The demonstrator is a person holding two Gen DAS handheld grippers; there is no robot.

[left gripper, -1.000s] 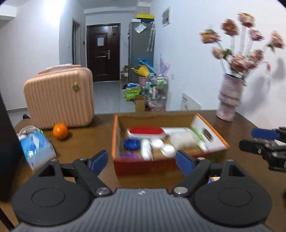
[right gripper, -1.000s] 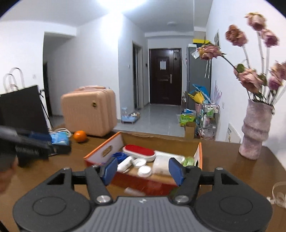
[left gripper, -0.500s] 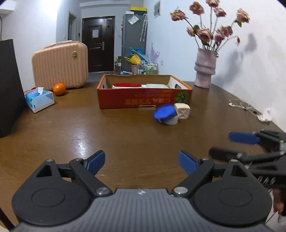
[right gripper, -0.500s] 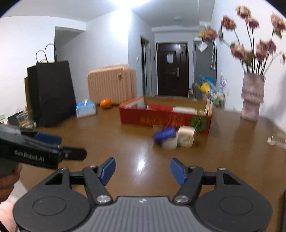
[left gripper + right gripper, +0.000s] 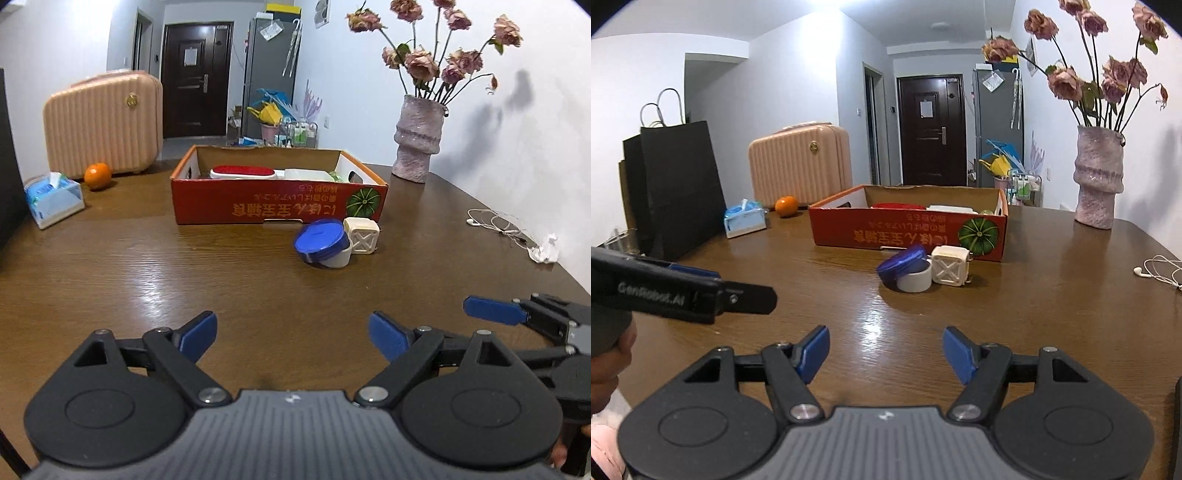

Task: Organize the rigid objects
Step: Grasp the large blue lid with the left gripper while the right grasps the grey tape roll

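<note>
Both claws hover low over the near part of the brown tabletop (image 5: 147, 266), each spread apart with nothing between its pads: the left claw (image 5: 291, 336), whose jaws have just been opening, and the right claw (image 5: 884, 350). Farther off, a blue-lidded jar (image 5: 325, 243) lies tipped, touching a cream cube (image 5: 362, 234), just in front of the red box (image 5: 277, 206).

one box (image 5: 258, 206), one jar (image 5: 325, 245), perhaps one cube (image 5: 362, 234)

"GenRobot.AI" is printed in grey on the side of the left gripper (image 5: 746, 299). Yellow characters are printed upside down on the red cardboard box (image 5: 908, 230) front, not legible.
</note>
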